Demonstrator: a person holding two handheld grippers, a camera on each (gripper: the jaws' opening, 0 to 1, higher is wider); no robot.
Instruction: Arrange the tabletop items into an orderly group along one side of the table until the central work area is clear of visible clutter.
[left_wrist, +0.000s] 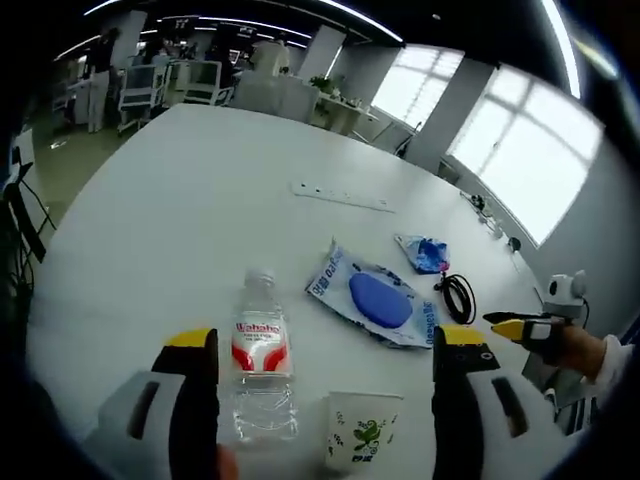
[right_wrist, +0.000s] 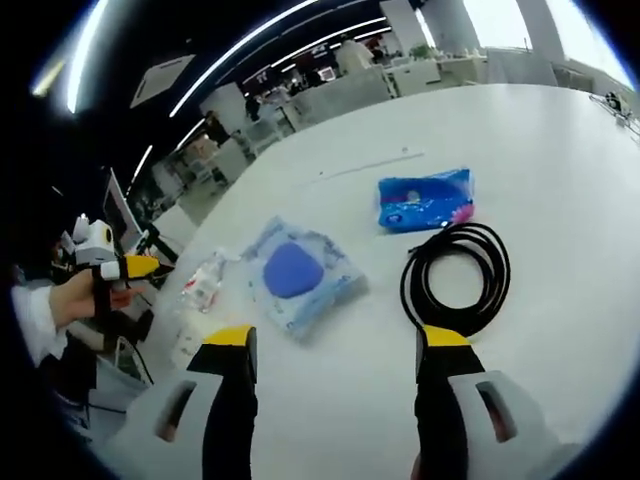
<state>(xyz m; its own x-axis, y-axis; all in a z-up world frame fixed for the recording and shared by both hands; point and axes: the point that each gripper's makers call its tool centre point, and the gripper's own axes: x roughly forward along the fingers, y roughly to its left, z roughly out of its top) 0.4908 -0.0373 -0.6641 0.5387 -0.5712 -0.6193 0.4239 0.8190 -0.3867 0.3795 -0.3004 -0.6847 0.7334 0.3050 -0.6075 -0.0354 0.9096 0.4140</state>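
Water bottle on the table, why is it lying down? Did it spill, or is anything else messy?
The water bottle lies on its side beside the upright paper cup; no puddle shows. The blue-and-white packet, small blue pouch and coiled black cable sit scattered mid-table rather than grouped. Nothing looks broken.

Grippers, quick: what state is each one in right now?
Left gripper: open, holding nothing; bottle and cup stand between its jaws, ungripped.
Right gripper: open, empty, above bare table.
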